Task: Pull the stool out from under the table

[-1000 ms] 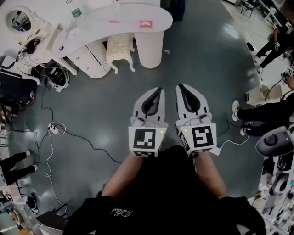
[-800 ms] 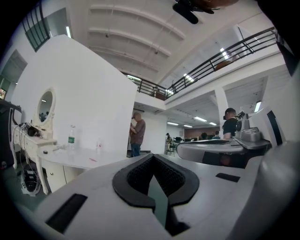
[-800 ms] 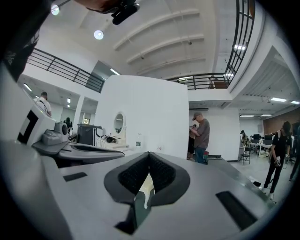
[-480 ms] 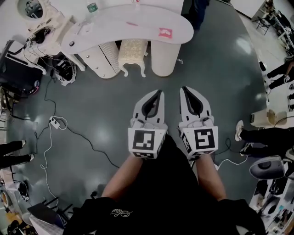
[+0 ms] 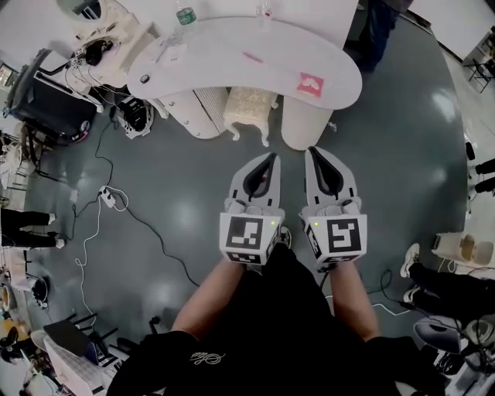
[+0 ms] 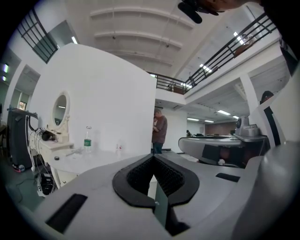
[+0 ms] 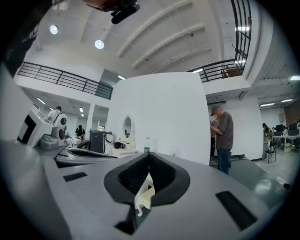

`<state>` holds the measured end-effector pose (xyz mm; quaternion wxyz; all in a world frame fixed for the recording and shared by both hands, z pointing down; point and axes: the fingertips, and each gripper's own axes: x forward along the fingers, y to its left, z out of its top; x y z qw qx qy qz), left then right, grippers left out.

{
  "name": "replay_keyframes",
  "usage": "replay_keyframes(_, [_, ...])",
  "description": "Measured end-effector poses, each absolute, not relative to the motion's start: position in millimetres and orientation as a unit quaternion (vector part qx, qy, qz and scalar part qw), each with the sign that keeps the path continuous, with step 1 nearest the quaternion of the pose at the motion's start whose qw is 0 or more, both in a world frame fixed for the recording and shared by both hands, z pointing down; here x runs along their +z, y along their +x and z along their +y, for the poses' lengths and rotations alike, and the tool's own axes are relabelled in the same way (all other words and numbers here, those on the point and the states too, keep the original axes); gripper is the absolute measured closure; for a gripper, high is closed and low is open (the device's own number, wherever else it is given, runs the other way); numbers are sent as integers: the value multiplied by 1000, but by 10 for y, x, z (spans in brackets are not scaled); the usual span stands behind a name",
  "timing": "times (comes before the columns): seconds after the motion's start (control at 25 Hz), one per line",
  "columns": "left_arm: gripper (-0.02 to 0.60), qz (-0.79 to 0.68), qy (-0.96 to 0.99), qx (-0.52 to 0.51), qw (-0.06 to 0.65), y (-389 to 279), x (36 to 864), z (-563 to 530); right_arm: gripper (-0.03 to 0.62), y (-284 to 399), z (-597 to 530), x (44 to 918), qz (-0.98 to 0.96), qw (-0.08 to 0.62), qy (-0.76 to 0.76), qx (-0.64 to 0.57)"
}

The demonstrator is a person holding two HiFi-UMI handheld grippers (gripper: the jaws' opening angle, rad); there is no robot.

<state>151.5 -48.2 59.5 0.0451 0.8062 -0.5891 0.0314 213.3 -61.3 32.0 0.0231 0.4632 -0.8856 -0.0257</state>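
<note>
Both of your claws are pressed together and grip nothing. In the head view your left gripper (image 5: 268, 159) and right gripper (image 5: 315, 153) sit side by side over the grey floor (image 5: 387, 170). Their tips point toward the table (image 5: 224, 54), but neither touches it or the stool (image 5: 249, 108).

The stool is cream with curved legs. It stands on the floor, tucked under the near edge of the white curved table, between the table's two rounded supports. Its seat is partly covered by the tabletop, and its near legs show in front of that edge. It is well apart from both grippers.

In the right gripper view, part of the stool shows through the padded opening behind the closed tips, and it is not in contact with the pads.

On the table:
- A clear bottle (image 5: 184, 14) with a green label stands near the far left edge.
- A pink patch (image 5: 310, 83) lies toward the right end.

A unit with an oval mirror (image 6: 59, 108) stands at the table's left end. White cables (image 5: 100, 203) trail across the floor to the left of your grippers. A person (image 7: 224, 136) stands beyond the table's right end.
</note>
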Motion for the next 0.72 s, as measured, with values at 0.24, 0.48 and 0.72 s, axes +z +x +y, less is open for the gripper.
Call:
replay_keyframes(0.24, [575, -619, 782, 44, 56, 1407, 695, -899, 588, 1998, -1117, 461, -902, 34, 430, -28])
replay_keyframes(0.48, [575, -647, 758, 54, 55, 1039, 762, -1073, 588, 1562, -1361, 539, -920, 29, 389, -21])
replay_keyframes(0.72, [575, -664, 745, 37, 57, 502, 715, -1130, 588, 991, -1385, 502, -929, 34, 366, -33])
